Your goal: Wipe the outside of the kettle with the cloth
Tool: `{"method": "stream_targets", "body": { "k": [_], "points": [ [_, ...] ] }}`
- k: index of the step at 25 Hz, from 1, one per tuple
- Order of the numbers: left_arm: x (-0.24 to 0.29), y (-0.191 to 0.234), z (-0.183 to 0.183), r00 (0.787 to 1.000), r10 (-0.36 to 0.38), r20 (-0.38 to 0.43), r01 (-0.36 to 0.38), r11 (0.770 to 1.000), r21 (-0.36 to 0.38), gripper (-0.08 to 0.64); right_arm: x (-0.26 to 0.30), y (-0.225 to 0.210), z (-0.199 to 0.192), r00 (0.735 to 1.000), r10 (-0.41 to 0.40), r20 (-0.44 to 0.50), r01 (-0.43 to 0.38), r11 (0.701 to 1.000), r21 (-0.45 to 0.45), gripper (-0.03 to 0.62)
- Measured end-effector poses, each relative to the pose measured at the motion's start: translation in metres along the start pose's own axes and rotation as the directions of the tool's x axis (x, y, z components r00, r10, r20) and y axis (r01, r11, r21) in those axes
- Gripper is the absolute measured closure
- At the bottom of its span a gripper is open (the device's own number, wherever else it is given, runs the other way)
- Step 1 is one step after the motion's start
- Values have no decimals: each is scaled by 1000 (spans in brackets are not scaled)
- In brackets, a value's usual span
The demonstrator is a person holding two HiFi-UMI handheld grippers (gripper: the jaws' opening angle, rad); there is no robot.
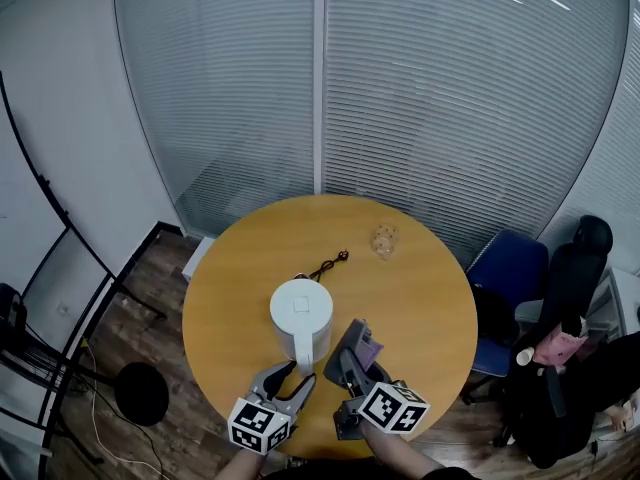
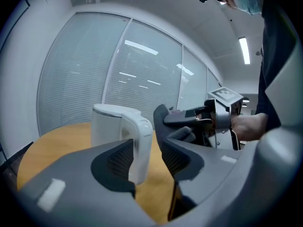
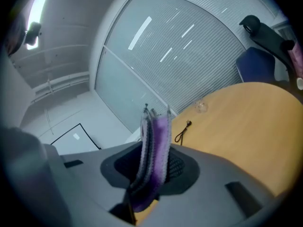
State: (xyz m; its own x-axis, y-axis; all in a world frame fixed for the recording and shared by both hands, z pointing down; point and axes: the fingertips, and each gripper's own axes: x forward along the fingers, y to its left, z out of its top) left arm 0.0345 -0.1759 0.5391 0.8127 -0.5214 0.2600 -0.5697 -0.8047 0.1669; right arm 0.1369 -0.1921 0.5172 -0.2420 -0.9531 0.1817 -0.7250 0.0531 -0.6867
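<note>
A white kettle stands near the middle of the round wooden table, its handle turned toward me. My left gripper is open. In the left gripper view the kettle's handle stands between the spread jaws of my left gripper, with a gap on its right side. My right gripper is just right of the kettle, shut on a purple and grey cloth. In the right gripper view the cloth sticks up, folded, from between that gripper's pads.
A black cord lies behind the kettle, and a small clear object sits near the table's far edge. A blue chair and a black chair stand to the right. A black round base is on the floor at left.
</note>
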Motion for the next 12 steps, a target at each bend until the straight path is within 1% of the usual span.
{"method": "stream_targets", "body": {
  "k": [3, 7, 10, 12],
  "points": [
    [4, 2, 4, 1000, 22, 3, -22, 1000, 9, 388, 15, 3, 7, 999, 35, 2, -35, 998, 44, 503],
    [9, 3, 7, 1000, 28, 0, -28, 999, 23, 390, 30, 6, 12, 997, 72, 13, -73, 990, 124, 503],
    [8, 4, 8, 999, 38, -6, -38, 999, 32, 390, 35, 4, 12, 997, 71, 28, -75, 974, 212, 503],
    [8, 6, 8, 999, 48, -7, -48, 998, 30, 390, 39, 3, 12, 996, 70, 47, -81, 956, 281, 503]
  ]
}}
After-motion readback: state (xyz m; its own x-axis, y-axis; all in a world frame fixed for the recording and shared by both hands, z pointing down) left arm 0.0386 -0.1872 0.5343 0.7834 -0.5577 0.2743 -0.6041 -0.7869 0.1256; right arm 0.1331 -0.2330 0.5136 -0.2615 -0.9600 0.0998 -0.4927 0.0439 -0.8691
